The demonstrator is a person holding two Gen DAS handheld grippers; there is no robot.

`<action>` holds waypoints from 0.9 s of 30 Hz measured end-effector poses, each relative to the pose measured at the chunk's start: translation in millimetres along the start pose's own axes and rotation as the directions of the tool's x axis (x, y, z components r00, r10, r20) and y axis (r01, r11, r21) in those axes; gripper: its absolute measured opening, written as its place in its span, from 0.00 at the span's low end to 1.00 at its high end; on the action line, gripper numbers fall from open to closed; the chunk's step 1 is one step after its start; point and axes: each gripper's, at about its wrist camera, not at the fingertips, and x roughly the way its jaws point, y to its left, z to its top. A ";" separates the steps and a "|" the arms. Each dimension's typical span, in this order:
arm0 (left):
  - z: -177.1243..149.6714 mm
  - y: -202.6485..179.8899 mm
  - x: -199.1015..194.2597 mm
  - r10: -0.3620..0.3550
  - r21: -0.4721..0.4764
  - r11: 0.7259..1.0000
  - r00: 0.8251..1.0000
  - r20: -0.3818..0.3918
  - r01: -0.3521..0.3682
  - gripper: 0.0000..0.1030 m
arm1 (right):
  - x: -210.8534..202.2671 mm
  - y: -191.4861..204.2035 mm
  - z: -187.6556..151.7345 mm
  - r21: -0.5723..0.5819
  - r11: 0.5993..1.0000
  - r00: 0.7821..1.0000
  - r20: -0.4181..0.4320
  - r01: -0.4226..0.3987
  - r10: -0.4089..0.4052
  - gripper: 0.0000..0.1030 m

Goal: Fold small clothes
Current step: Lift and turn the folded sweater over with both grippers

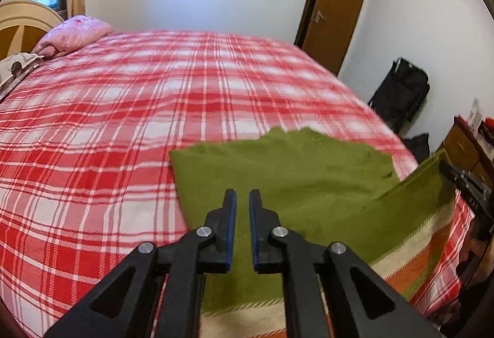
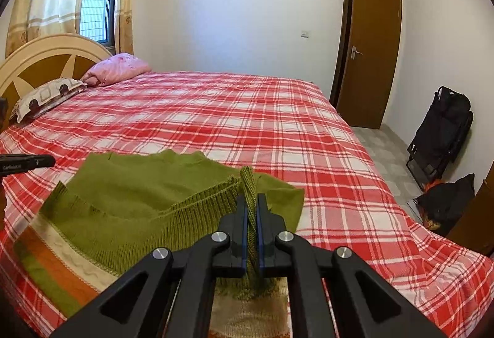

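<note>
A small green knit sweater with cream and orange stripes lies on the red plaid bed, near its front edge. My left gripper hovers just above the green body, jaws a narrow gap apart, holding nothing. My right gripper is shut on the sweater's ribbed green hem, lifting it and folding it over the body. The right gripper shows at the right edge of the left wrist view, with the raised hem. The left gripper's tip shows at the left edge of the right wrist view.
Two pillows lie at the headboard on the far left. A brown door stands open at the far right. Black bags sit on the floor by the right wall. A wooden cabinet is at the right.
</note>
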 end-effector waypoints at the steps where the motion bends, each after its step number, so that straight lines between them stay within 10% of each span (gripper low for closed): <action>1: -4.3 2.9 2.6 -0.003 0.008 1.000 1.000 -0.022 0.003 0.23 | -1.0 -1.5 -3.4 0.006 1.000 1.000 -0.005 0.002 -0.002 0.04; 4: -21.9 8.6 7.3 -0.021 0.018 1.000 0.997 -0.076 0.022 0.50 | -3.8 -6.5 -9.2 0.031 1.000 1.000 -0.013 0.000 0.000 0.04; 12: -41.7 0.3 29.1 0.013 0.051 0.999 0.990 -0.138 -0.006 0.56 | -5.5 -6.6 -13.3 0.055 0.998 1.000 -0.021 -0.003 0.004 0.04; 19: -49.3 1.5 37.1 0.046 0.049 0.998 0.987 -0.153 -0.039 0.12 | -4.4 -5.6 -20.6 0.055 0.999 0.999 -0.053 0.001 0.002 0.04; 27: -38.4 -11.3 5.0 0.035 0.062 0.998 0.998 -0.046 -0.033 0.07 | -11.1 -12.1 -15.1 0.082 0.997 0.999 -0.036 -0.009 0.012 0.04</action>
